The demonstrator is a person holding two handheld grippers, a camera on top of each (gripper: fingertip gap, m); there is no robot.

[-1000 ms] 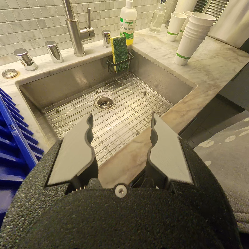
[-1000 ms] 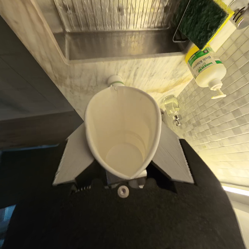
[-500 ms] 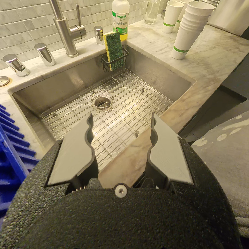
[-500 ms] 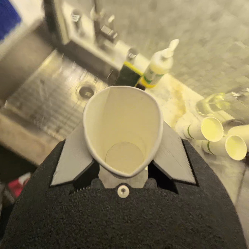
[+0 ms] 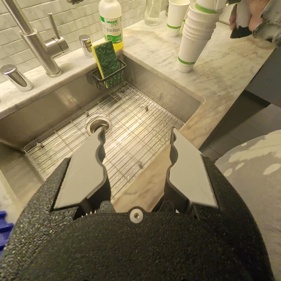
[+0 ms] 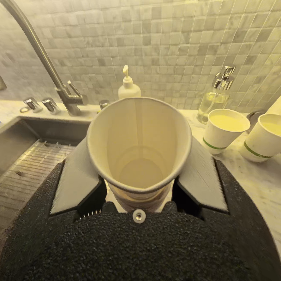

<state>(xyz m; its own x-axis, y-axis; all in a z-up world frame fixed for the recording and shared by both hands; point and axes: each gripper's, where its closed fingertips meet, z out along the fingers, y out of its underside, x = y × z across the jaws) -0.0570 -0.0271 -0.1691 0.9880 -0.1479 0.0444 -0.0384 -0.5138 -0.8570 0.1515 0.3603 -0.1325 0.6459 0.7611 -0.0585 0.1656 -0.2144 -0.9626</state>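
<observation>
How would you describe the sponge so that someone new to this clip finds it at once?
Start at the steel sink set in the marble counter. On its back wall, near the right corner, hangs a black wire caddy; the sponge stands upright in it. It alone is yellow with a dark green scrubbing face, below the pump soap bottle.

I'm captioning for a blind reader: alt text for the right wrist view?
The right gripper clamps an empty white paper cup, mouth toward the camera. Behind stand a faucet, a pump bottle and two green-banded cups.
</observation>
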